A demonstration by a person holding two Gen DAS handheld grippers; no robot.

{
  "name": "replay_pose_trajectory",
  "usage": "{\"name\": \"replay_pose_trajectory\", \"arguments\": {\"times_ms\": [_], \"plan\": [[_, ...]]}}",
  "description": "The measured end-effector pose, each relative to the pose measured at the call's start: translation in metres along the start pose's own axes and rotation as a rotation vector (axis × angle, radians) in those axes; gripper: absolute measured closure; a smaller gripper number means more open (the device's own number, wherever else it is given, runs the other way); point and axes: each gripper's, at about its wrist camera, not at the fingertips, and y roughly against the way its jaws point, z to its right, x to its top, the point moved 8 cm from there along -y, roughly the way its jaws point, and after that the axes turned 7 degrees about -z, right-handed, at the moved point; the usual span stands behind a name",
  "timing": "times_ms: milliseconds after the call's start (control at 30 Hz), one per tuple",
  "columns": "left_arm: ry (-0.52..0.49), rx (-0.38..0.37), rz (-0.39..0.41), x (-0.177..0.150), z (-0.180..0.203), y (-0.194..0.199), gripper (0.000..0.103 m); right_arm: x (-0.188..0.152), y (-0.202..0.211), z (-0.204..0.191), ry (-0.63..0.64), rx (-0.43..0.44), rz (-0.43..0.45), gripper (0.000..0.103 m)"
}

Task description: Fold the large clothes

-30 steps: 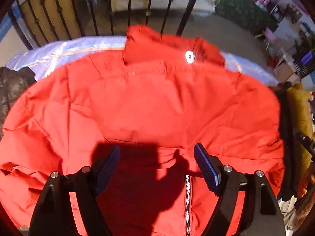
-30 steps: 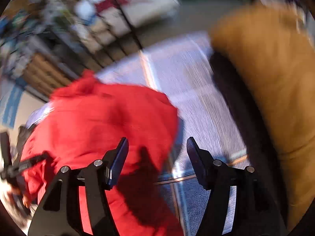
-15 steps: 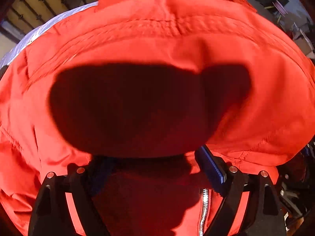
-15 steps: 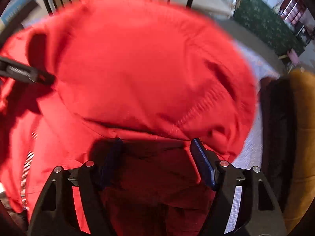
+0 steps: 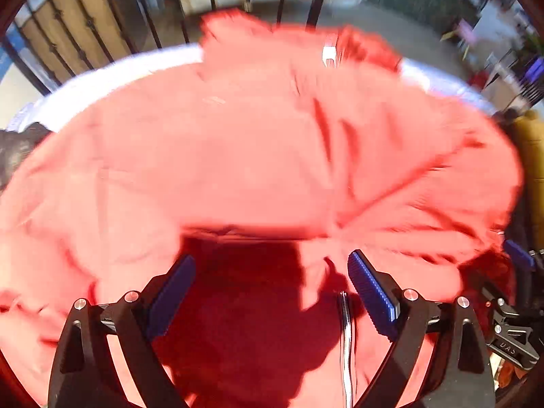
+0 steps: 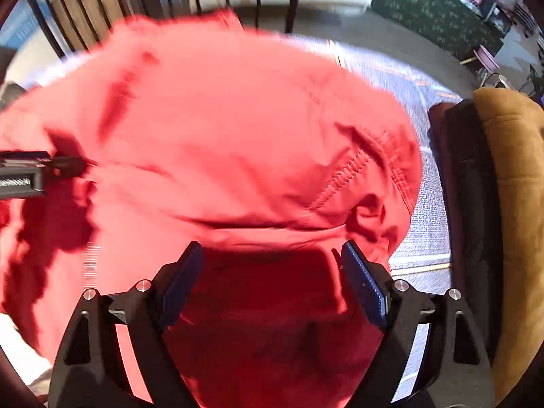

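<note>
A large red jacket [image 5: 258, 156] lies spread over a pale blue cloth-covered surface [image 5: 112, 81], its collar at the far side and its silver zipper [image 5: 345, 333] near me. It also fills the right wrist view [image 6: 238, 142]. My left gripper [image 5: 272, 292] is open, hovering over the jacket's near hem by the zipper. My right gripper [image 6: 272, 278] is open over the jacket's right part, nothing between its blue pads. The left gripper's body shows at the left edge of the right wrist view [image 6: 23, 173].
A black iron railing [image 5: 153, 17] stands behind the surface. A mustard garment [image 6: 510, 183] and a dark one [image 6: 465, 183] lie to the right of the jacket. A dark garment [image 5: 17, 146] lies at the left edge.
Half a second ago both grippers were pressed low and close over the jacket. Both have pulled back and up, so the collar and railing show again. Both stay open.
</note>
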Motion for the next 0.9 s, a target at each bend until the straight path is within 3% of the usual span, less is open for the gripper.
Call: {"name": "replay_pose_trajectory", "arguments": {"times_ms": [100, 233, 267, 367, 467, 567, 767, 833, 867, 900], "plan": [[0.052, -0.065, 0.086, -0.032, -0.032, 0.048, 0.014, -0.022, 0.027, -0.018, 0.024, 0.069, 0.017, 0.02], [0.194, -0.069, 0.18, -0.096, -0.097, 0.104, 0.015, -0.051, 0.053, -0.061, 0.098, 0.109, 0.017, 0.02], [0.245, -0.061, 0.206, -0.114, -0.117, 0.118, 0.015, -0.053, 0.042, -0.068, 0.114, 0.113, 0.02, 0.02], [0.458, -0.015, 0.258, -0.173, -0.192, 0.166, 0.015, -0.048, 0.042, -0.1, 0.176, 0.134, 0.015, 0.02], [0.737, 0.018, 0.257, -0.238, -0.266, 0.186, 0.015, -0.04, 0.04, -0.127, 0.229, 0.167, 0.026, 0.02], [0.896, 0.012, 0.29, -0.274, -0.307, 0.198, 0.015, -0.032, 0.048, -0.159, 0.291, 0.183, 0.043, 0.02], [1.088, -0.05, 0.37, -0.273, -0.356, 0.192, 0.015, -0.031, 0.067, -0.203, 0.382, 0.226, 0.074, 0.02], [1.131, -0.056, 0.358, -0.266, -0.364, 0.18, 0.015, -0.035, 0.071, -0.206, 0.396, 0.226, 0.073, 0.02], [1.143, -0.086, 0.354, -0.262, -0.37, 0.173, 0.016, -0.038, 0.073, -0.206, 0.396, 0.226, 0.073, 0.02], [1.155, -0.108, 0.352, -0.259, -0.376, 0.164, 0.025, -0.04, 0.075, -0.204, 0.392, 0.228, 0.074, 0.02]]}}
